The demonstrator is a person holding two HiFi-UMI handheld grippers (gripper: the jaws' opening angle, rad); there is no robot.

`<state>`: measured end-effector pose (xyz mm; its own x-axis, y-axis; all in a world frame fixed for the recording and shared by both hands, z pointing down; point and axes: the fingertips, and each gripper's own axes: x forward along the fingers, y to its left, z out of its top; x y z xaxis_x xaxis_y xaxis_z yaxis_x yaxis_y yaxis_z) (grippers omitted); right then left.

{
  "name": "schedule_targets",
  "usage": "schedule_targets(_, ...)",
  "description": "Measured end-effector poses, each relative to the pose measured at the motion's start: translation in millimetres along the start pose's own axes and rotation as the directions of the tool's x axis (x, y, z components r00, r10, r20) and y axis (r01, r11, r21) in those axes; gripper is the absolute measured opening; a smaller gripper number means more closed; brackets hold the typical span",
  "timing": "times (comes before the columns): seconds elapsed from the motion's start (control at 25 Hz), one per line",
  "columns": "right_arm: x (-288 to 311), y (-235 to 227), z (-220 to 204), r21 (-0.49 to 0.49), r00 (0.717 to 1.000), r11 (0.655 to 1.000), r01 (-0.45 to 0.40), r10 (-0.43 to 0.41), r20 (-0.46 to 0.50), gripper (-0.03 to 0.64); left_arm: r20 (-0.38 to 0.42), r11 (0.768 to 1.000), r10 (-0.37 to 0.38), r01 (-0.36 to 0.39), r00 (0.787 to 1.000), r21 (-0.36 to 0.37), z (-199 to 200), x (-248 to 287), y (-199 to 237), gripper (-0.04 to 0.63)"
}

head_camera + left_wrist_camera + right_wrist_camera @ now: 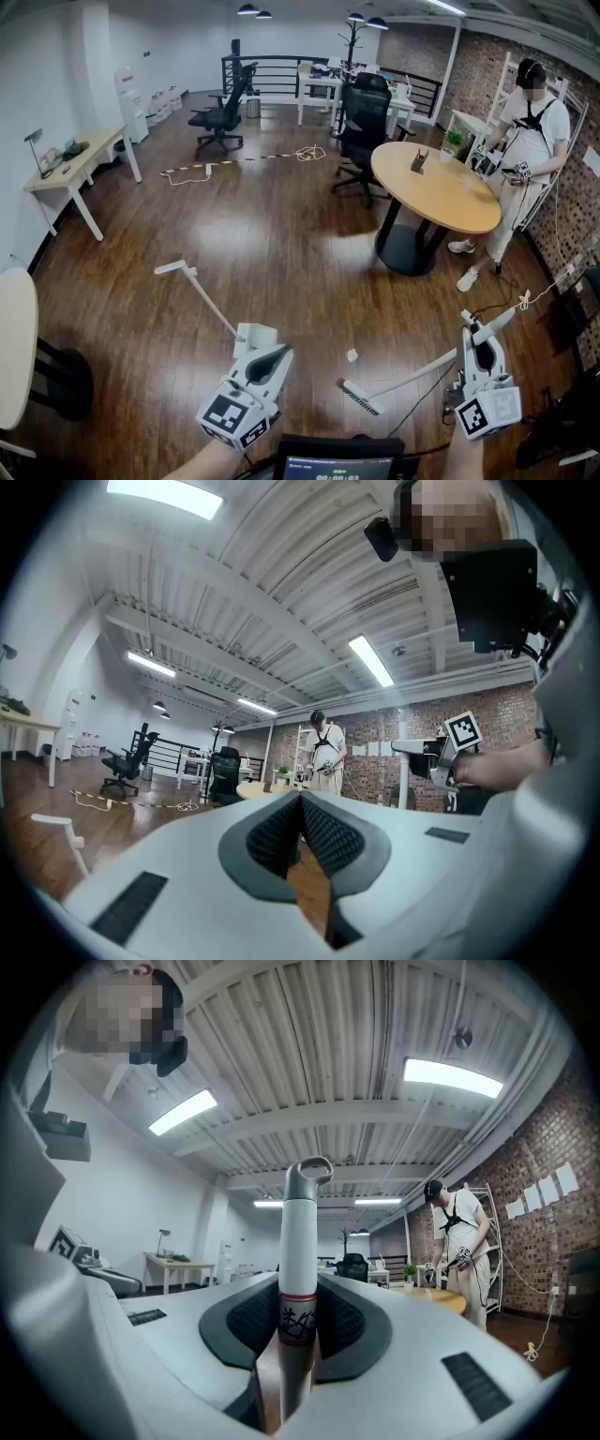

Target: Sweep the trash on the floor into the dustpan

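floor scene, head view. left gripper low at left; in the left gripper view its jaws are closed tip to tip, and nothing shows between the pads. white dustpan sits just ahead of that gripper, partly hidden by it. its long handle slants up-left to a crossbar grip, seen at left in the left gripper view. cannot tell whether gripper and pan touch. right gripper low at right, jaws clamped on the white broom shaft, which stands up between the pads. broom head is down on the wood floor. trash, one small white crumpled bit, lies on the floor between dustpan and broom head, near the bristles but apart from both. background: round table, a person standing beside it.
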<state>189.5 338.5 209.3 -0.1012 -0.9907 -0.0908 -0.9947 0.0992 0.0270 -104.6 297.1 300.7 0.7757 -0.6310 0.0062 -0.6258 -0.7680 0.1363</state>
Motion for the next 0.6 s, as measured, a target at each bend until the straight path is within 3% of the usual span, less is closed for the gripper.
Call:
schedule_targets(0.24,33.6,25.5,-0.7,0.003,1.000,1.000,-0.022,0.022,-0.004,0.100,-0.003,1.000,0.010,-0.010,1.000,-0.008,-2.7,-7.8,32.3,0.023)
schedule_targets(0.6,87.3,34.1,6.7,0.004,0.997,0.998,-0.069,0.069,0.028,0.101,-0.034,0.999,0.037,-0.037,0.999,0.004,-8.5,26.6,68.3,0.023)
